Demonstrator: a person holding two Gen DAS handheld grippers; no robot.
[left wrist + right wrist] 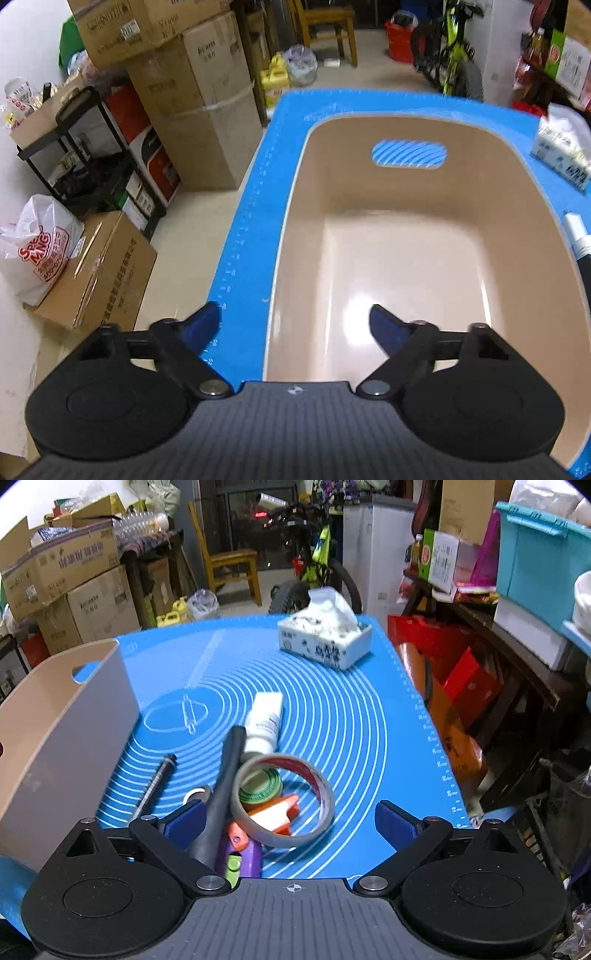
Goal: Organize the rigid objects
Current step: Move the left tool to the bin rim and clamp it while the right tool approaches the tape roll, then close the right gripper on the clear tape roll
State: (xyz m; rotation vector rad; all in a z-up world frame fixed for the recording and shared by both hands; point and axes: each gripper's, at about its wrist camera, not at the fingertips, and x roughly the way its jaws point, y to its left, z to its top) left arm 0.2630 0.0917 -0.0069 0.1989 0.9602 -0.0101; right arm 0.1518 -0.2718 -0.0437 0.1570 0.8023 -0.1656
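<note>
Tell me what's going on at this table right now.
A person is tidying loose items into a beige bin, which has nothing in it yet. The left hand-held gripper hangs open over the bin's near left rim, holding nothing. The right hand-held gripper is open above a pile on the blue mat: a tape roll, a white tube, a black handle and a pen. Nothing is gripped yet.

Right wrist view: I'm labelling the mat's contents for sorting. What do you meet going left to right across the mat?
Beige bin → thin metal rod → black handle → big roll of tape lying flat, a green roll inside its ring. The tissue box sits far back, towards the right.
</note>
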